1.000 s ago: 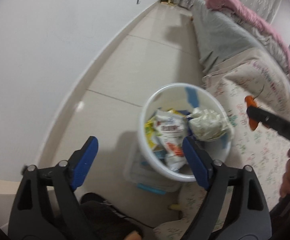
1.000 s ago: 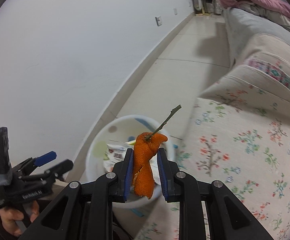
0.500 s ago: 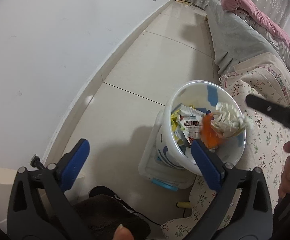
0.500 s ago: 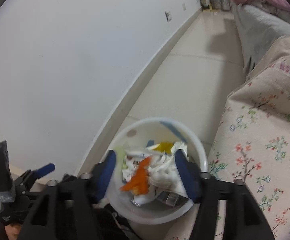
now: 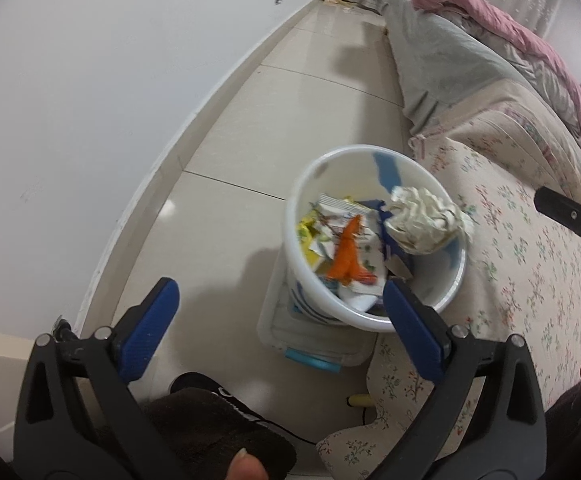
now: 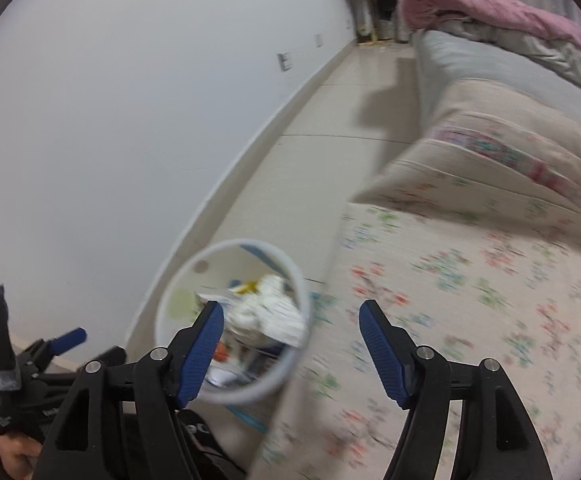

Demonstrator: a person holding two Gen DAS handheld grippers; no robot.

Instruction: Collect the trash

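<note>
Left wrist: left tool (image 5: 276, 322) apart, empty; white bin (image 5: 310, 280) just ahead, orange peel (image 5: 346, 254) lying on wrappers inside, crumpled tissue (image 5: 426, 218) on top.
Right wrist: right tool (image 6: 290, 344) apart, empty; bin (image 6: 178, 280) ahead-left, floral bed cover (image 6: 470, 288) ahead-right.

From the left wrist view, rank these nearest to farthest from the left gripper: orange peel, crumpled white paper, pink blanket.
1. orange peel, in the white bin, just ahead of the left gripper.
2. crumpled white paper, at the bin's far right rim.
3. pink blanket, on the sofa, far upper right.
</note>
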